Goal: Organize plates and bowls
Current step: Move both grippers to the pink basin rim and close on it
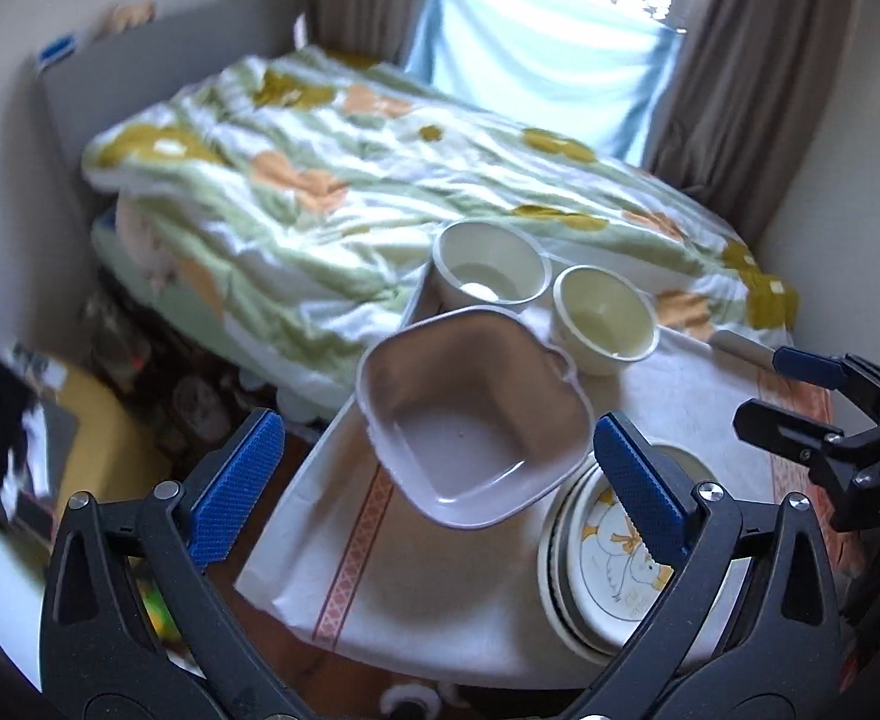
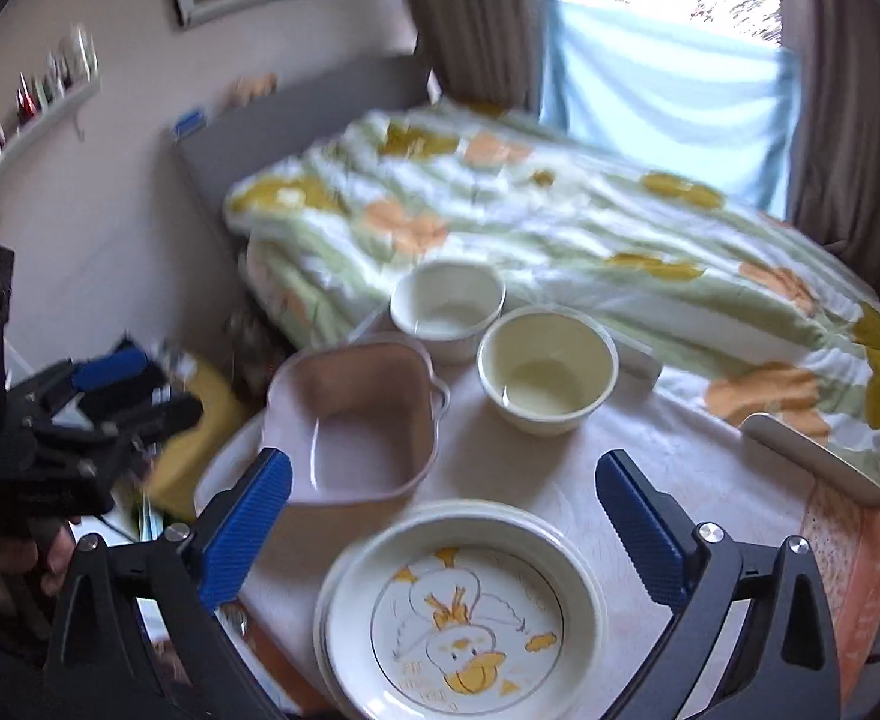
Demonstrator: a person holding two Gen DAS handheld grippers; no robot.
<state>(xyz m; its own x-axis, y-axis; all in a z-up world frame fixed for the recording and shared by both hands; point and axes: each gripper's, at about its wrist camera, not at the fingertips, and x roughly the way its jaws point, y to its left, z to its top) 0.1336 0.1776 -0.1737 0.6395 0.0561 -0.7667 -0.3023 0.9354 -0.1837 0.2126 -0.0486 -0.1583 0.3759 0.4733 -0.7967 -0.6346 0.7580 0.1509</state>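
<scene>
While both grippers hang above the small table with its white, orange-bordered cloth (image 2: pixel 710 480), neither holds anything. Left gripper (image 1: pixel 440 480): blue-padded jaws spread wide, nothing between the pads. In its view the pale pink square plastic dish with a small ear-shaped handle (image 1: pixel 470 420) lies below and between the jaws, apart from both, at the table's left edge. Right gripper (image 2: pixel 443 516): jaws likewise wide, clear of everything. Under it, at the near edge of the table, sits the stack of round white plates, the top one printed with a yellow duck (image 2: pixel 464 618); the stack lies between the jaws in the picture but lower, untouched. Two cream round bowls stand upright at the far edge, just beside each other: the left bowl (image 2: pixel 447 306) behind the pink dish, the right bowl (image 2: pixel 547 369) beside the dish's handle. Beyond the far edge lies a bed with a green, orange and yellow flowered quilt (image 2: pixel 560 228). Both views are slightly blurred.
</scene>
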